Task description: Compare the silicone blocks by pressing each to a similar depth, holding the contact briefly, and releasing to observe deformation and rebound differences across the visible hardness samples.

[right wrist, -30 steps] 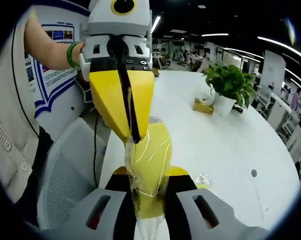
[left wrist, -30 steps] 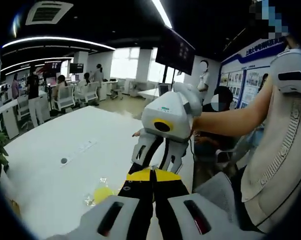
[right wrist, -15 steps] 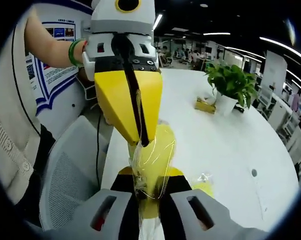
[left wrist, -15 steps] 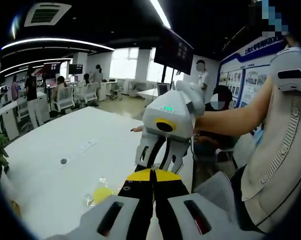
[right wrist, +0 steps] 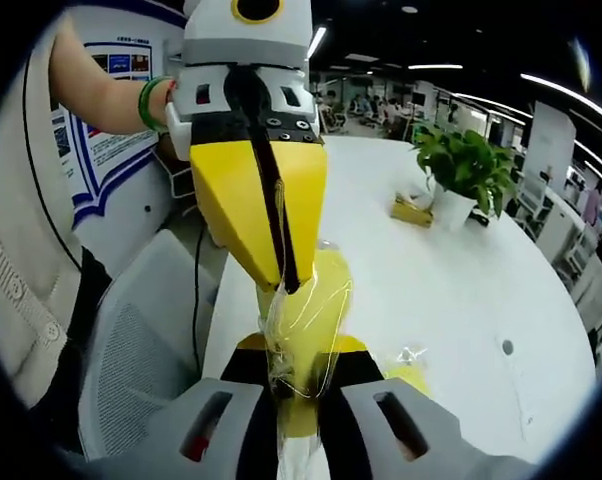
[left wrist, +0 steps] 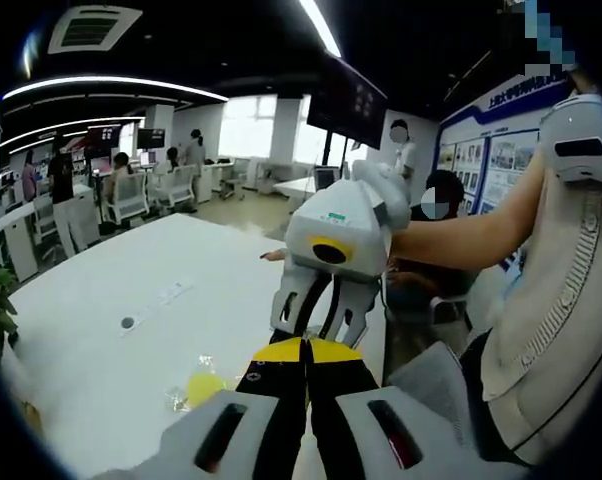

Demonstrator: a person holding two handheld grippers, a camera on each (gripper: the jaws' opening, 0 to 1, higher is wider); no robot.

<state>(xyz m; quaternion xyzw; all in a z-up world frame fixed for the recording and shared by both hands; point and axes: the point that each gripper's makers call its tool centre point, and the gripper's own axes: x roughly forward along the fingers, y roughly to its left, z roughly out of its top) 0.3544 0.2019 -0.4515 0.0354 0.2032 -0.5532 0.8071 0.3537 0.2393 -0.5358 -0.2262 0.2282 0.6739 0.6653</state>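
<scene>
A yellow silicone block (right wrist: 316,300) in a clear plastic wrapper stands upright between my right gripper's (right wrist: 299,350) jaws, which are shut on it. My left gripper (right wrist: 281,283) comes in from above with its yellow jaws shut, pinching the wrapper at the block's upper left. In the left gripper view my left gripper (left wrist: 303,345) is shut, tip to tip with the right gripper (left wrist: 316,325) facing it. A second wrapped yellow block (left wrist: 203,386) lies on the white table (left wrist: 131,290); it is also seen as a yellow block (right wrist: 406,373) past my right jaws.
A potted plant (right wrist: 461,170) and a small yellow box (right wrist: 409,212) stand on the table (right wrist: 451,290). A grey mesh chair (right wrist: 141,340) sits below left. The person's arm (left wrist: 461,240) holds the right gripper. Several people stand in the far office.
In the right gripper view the left gripper has shifted slightly right and lower along the wrapped block over the last second. Both grippers stay shut.
</scene>
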